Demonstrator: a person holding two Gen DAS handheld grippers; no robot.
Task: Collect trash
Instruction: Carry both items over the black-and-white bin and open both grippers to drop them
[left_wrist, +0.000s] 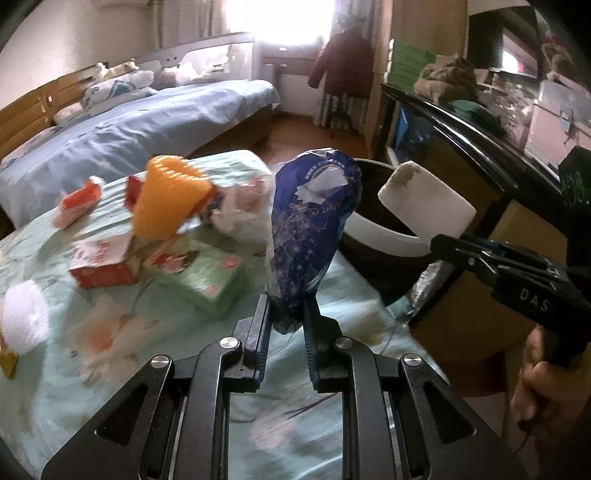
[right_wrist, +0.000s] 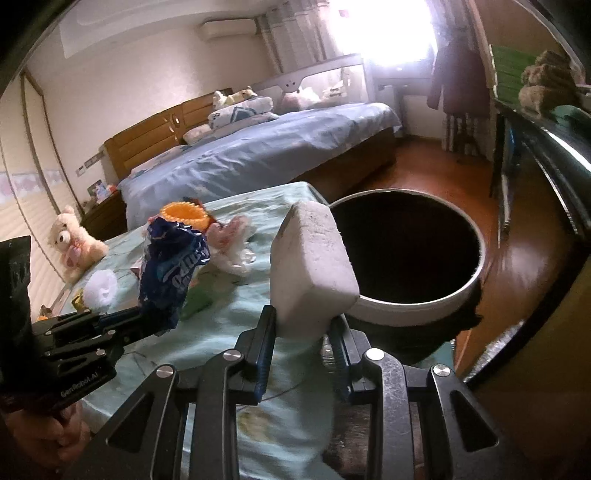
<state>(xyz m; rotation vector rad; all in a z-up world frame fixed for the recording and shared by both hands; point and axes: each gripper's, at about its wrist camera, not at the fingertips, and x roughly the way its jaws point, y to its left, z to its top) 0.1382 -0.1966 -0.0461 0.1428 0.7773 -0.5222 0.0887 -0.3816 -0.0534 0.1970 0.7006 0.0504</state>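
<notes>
On the far left of the left fingers, a white fluffy ball lies on the bench covered with a pale green flowered cloth. Ahead and left of these fingers lie a red and white cardboard box, a flat green packet and an orange ribbed plastic cup, which is blurred. The left gripper is clenched on the bottom of a crumpled dark blue plastic tissue wrapper; the wrapper stands upright between the fingers, above the bench.

To the right of the wrapper, beyond the edge of the bench, stands a round trash bin with a white rim and a dark inside. The right gripper holds a white foam block by its lower end. The block rises tilted from the fingers, near the left part of the bin rim. In the left wrist view the block hangs in front of the bin opening.
</notes>
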